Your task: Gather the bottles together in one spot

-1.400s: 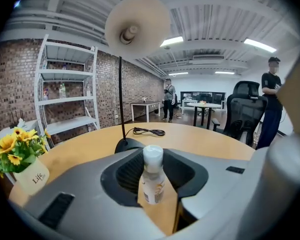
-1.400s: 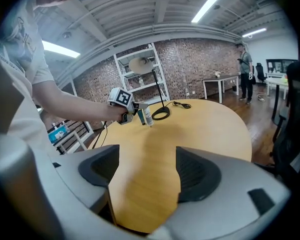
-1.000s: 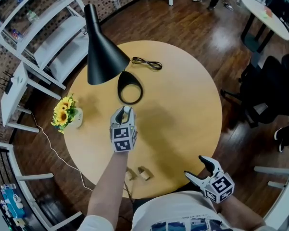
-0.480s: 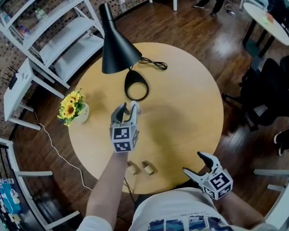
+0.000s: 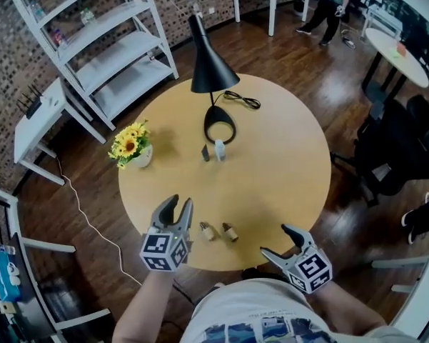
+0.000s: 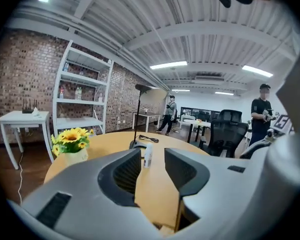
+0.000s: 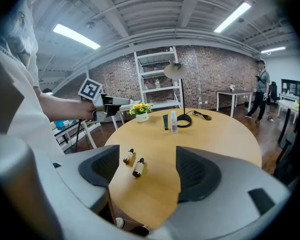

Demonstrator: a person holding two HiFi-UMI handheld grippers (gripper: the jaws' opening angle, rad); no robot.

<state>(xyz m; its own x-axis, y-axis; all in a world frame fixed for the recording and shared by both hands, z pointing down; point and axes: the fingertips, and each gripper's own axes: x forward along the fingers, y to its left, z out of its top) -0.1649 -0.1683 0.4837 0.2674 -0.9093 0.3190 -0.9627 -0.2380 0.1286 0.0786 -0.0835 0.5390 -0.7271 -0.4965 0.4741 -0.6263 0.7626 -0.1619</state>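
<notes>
Eyeing the two small brown bottles (image 5: 208,231) lying flat at lower centre, slanted upper-left to lower-right: they're just right of our left gripper (image 5: 178,207), jaws just been opening, nothing between. Right gripper (image 5: 280,243), spread and empty, sits farther. Upright pair (image 5: 219,150) waits near the lamp base (image 5: 218,111).

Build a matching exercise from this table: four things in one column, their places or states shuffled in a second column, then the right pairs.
Things
1. white bottle
2. two brown dropper bottles
3. sunflowers
4. black cable

Places or states
A. lying on their sides near the near edge of the table
B. looped on the far side, behind the lamp base
C. standing upright beside a dark tube
D. in a white pot on the left of the table

Pairs: 1-C, 2-A, 3-D, 4-B
</notes>
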